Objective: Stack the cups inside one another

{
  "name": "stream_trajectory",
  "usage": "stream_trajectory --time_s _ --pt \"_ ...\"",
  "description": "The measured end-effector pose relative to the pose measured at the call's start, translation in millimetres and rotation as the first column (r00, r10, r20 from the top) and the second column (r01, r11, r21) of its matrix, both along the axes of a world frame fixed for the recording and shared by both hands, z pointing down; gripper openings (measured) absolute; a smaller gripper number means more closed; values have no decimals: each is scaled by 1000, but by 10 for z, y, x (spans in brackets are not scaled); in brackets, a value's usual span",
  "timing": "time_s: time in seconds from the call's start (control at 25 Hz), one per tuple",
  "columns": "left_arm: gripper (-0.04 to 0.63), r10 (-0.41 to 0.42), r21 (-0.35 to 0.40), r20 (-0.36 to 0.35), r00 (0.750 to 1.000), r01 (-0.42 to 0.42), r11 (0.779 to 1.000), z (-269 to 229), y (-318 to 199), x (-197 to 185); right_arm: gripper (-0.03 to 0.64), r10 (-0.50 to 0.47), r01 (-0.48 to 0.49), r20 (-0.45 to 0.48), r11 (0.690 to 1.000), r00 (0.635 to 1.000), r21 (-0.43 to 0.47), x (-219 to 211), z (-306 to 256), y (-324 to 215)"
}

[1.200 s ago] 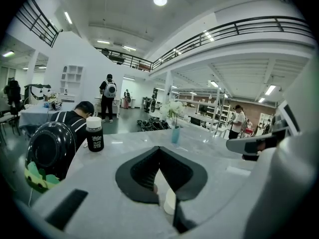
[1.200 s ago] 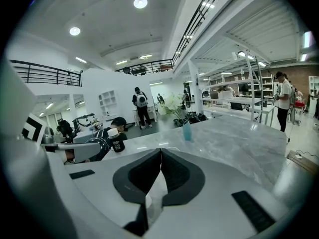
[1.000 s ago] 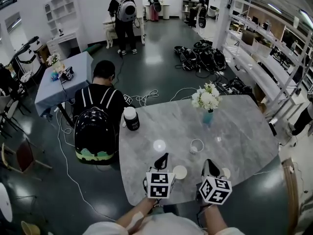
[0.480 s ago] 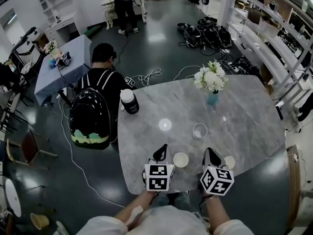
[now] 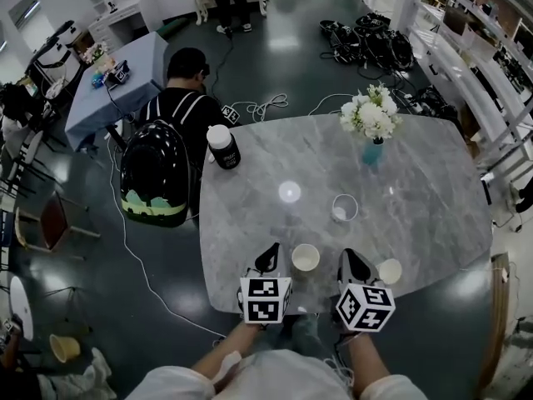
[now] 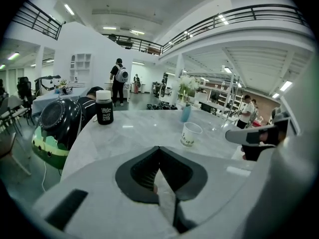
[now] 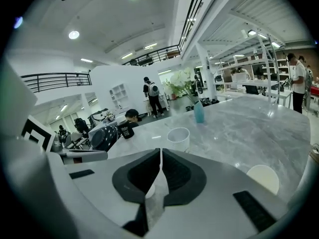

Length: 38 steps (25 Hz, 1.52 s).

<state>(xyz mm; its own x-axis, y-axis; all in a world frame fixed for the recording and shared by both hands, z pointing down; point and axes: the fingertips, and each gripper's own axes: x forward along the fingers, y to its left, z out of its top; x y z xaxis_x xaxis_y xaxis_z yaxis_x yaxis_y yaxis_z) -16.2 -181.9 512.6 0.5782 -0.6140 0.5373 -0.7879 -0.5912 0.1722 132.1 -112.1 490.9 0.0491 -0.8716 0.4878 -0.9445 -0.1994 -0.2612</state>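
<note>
Several white cups stand apart on the grey marble table (image 5: 433, 182). One paper cup (image 5: 306, 257) (image 6: 191, 133) sits between my two grippers. Another cup (image 5: 389, 271) (image 7: 262, 177) stands just right of the right gripper. A third cup (image 5: 343, 209) (image 7: 178, 137) is farther in, and a fourth (image 5: 289, 192) lies toward the table's middle. My left gripper (image 5: 271, 257) (image 6: 159, 148) hovers at the near edge, shut and holding nothing. My right gripper (image 5: 351, 261) (image 7: 160, 151) is beside it, also shut and empty.
A black jar with a white lid (image 5: 223, 147) (image 6: 104, 107) stands at the table's far left edge. A blue vase of white flowers (image 5: 372, 123) (image 7: 199, 112) stands at the back. A person with a black backpack (image 5: 158, 169) crouches left of the table.
Both grippers have sunk a little toward the table's near edge, and the head view has tilted further down. The cups have not moved and both jaws stay shut.
</note>
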Motion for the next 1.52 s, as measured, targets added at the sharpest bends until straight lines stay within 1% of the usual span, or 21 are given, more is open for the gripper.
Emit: stream_trajectory --time_s 0.28,0.56,0.92,1.12,1.32,1.52 --pt "-5 -69 -47 39 997 71 996 281 159 -121 11 -115 118 56 992 992 -51 -238 343 74" --pt "-5 -129 -84 73 989 135 987 517 233 -260 20 -184 193 90 977 979 -96 -348 595 154" --pt "-5 -163 -127 99 982 175 976 793 326 -336 83 -317 330 105 933 942 -143 -623 876 178" --pt "-5 -180 -140 101 979 193 971 881 343 -354 140 -406 411 65 895 912 -176 -742 998 127" --pt "-5 -190 -149 101 976 204 968 944 334 -393 181 -442 445 60 876 895 -183 -840 1074 23" --pt "-5 -192 -154 108 975 207 966 985 351 -421 204 -459 459 45 869 888 -185 -873 1135 -47"
